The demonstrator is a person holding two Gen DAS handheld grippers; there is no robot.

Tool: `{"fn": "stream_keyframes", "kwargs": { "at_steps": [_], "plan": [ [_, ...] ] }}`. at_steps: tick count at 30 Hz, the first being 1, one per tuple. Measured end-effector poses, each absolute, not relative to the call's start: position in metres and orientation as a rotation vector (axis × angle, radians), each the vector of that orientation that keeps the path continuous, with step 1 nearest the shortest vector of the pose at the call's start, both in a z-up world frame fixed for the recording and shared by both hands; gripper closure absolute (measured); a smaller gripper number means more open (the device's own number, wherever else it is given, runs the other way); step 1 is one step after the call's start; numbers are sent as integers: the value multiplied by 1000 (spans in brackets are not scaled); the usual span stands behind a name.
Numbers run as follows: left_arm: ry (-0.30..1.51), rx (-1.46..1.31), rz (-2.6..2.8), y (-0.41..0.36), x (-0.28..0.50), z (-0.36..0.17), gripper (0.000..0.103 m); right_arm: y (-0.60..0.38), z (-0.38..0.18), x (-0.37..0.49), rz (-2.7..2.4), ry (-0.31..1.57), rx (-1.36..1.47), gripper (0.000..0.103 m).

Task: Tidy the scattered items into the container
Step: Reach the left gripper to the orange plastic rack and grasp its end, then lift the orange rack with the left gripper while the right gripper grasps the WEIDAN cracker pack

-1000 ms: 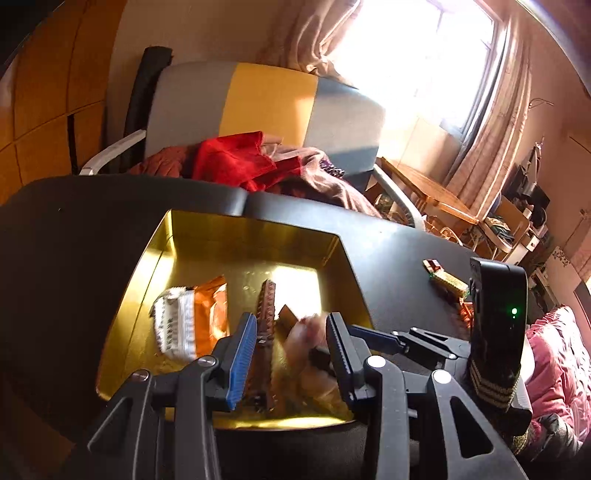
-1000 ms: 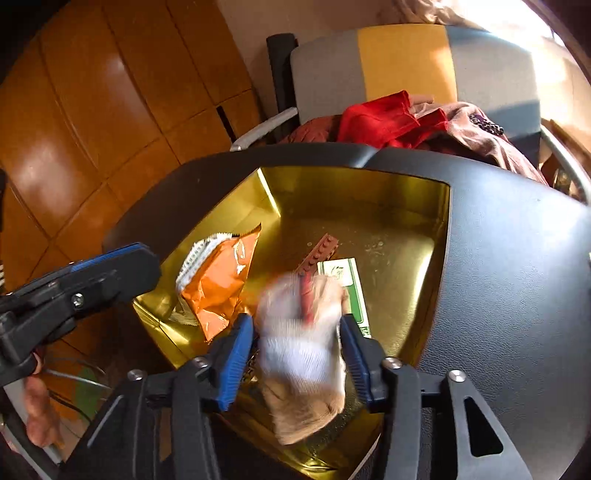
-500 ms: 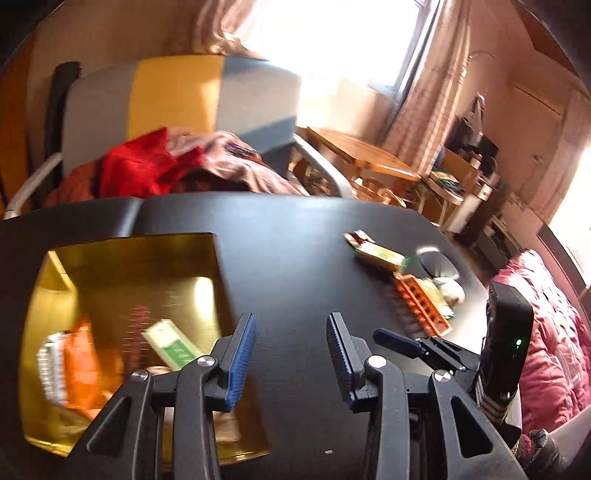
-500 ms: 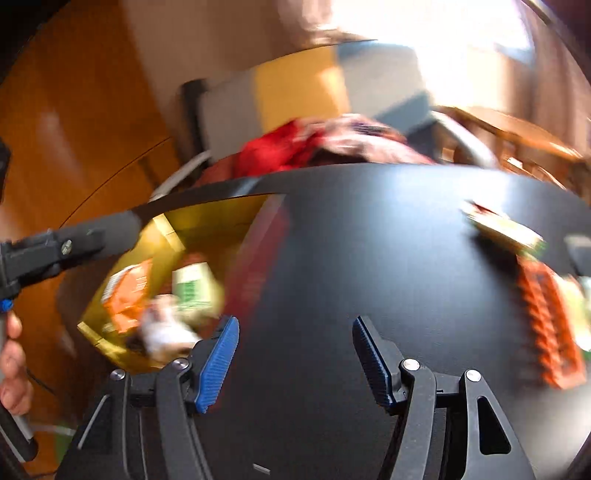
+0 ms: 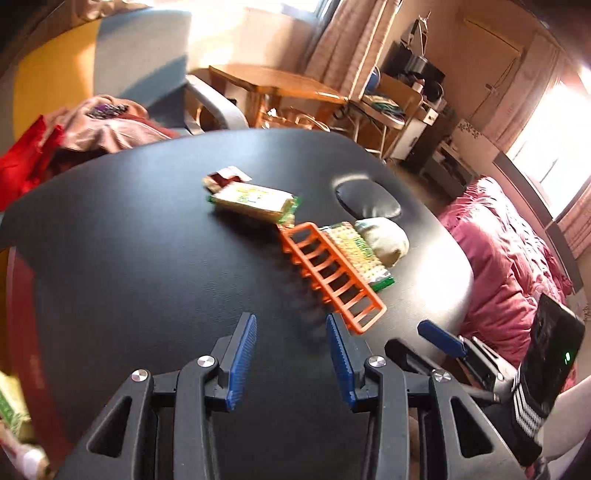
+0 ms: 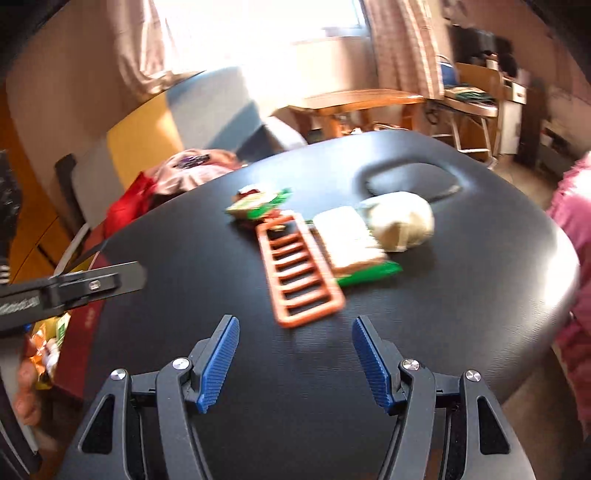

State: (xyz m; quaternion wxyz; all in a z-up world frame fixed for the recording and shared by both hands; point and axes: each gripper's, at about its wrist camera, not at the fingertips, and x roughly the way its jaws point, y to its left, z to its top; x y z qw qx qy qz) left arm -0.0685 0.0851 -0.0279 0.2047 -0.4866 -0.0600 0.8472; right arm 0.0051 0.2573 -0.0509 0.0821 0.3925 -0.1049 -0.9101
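Black padded counter (image 5: pixel 147 258), sunlit room behind. Left claw (image 5: pixel 291 354) and right claw (image 6: pixel 295 363): both released, holding nothing. Still loose ahead of both claws: orange plastic ladder-shaped grid (image 5: pixel 328 277); green-edged cracker packet (image 5: pixel 356 254) touching its right side; pale rounded pouch (image 6: pixel 400 221) beyond that; second green cracker packet (image 5: pixel 255 201) and small red-and-white sachet (image 5: pixel 225 177) farther off. Dark red container (image 6: pixel 77 350), far left of the right claw, holds an orange snack bag (image 6: pixel 42 341) and green-white packets. Judged partly done; five items remain.

Blown-out window (image 6: pixel 258 33) glare floods the top of both fisheye frames — motion blur smears the right wrist view, edges bowing, corners dark, soft shadows below
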Motion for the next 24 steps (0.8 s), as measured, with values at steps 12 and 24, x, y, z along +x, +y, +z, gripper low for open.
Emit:
{"fn": "stream_keyframes", "kwargs": {
  "at_steps": [12,24],
  "plan": [
    [-179,-1521,2287,136,-124,-76,69,300,-66,3,-2770,-384,1215,38],
    [-85,-1478,2314,138,-111,-83,98,311,-77,-1,-2777,-419,1242,38]
  ]
}}
